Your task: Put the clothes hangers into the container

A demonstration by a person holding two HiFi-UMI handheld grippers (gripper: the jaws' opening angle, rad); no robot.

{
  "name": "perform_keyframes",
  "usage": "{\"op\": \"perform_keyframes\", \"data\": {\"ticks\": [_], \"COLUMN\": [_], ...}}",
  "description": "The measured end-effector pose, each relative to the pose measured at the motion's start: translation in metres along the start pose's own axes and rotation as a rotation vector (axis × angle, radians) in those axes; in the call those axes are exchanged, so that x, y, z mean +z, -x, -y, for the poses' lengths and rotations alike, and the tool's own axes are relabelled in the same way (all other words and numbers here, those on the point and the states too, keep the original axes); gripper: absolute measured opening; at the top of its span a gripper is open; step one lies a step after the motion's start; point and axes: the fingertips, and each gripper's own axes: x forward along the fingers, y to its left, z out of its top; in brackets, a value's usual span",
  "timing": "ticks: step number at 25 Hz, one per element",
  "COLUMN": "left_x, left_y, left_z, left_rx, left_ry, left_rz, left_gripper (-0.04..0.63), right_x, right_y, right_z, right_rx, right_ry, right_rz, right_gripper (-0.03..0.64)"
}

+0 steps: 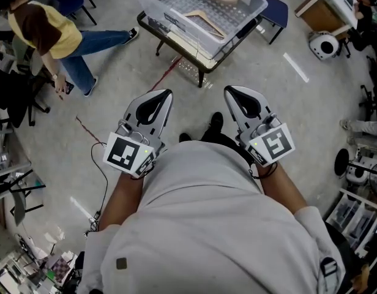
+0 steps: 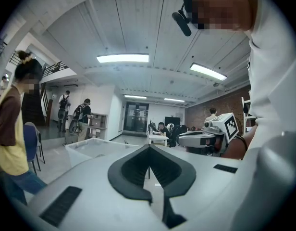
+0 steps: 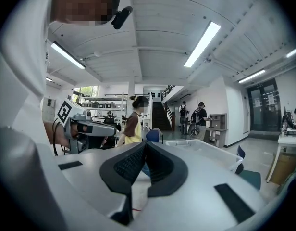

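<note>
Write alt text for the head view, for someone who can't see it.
From above, a person in a grey shirt holds a left gripper and a right gripper side by side over a concrete floor, both shut and empty. Ahead, a clear container on a small table holds a wooden hanger; another person is at upper left.

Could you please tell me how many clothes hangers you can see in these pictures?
1: a wooden clothes hanger lies inside the clear plastic container ahead of the person. Others may be hidden behind its walls.
</note>
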Motion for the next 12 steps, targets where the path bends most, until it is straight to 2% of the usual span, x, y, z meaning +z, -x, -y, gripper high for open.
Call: {"op": "perform_keyframes", "data": {"ticks": [12], "left_x": [0.003], "left_y": [-0.021], "left_z": [0.006], "left_rx": [0.031], "left_ry": [0.000], "left_rz": [-0.002], "left_gripper": [0.017], "right_x": [0.001], "right_y": [0.002], "right_z": [0.024], "right_rx": [0.020], "right_ry": [0.003], "right_rz": [0.001], "right_gripper": [0.020]}}
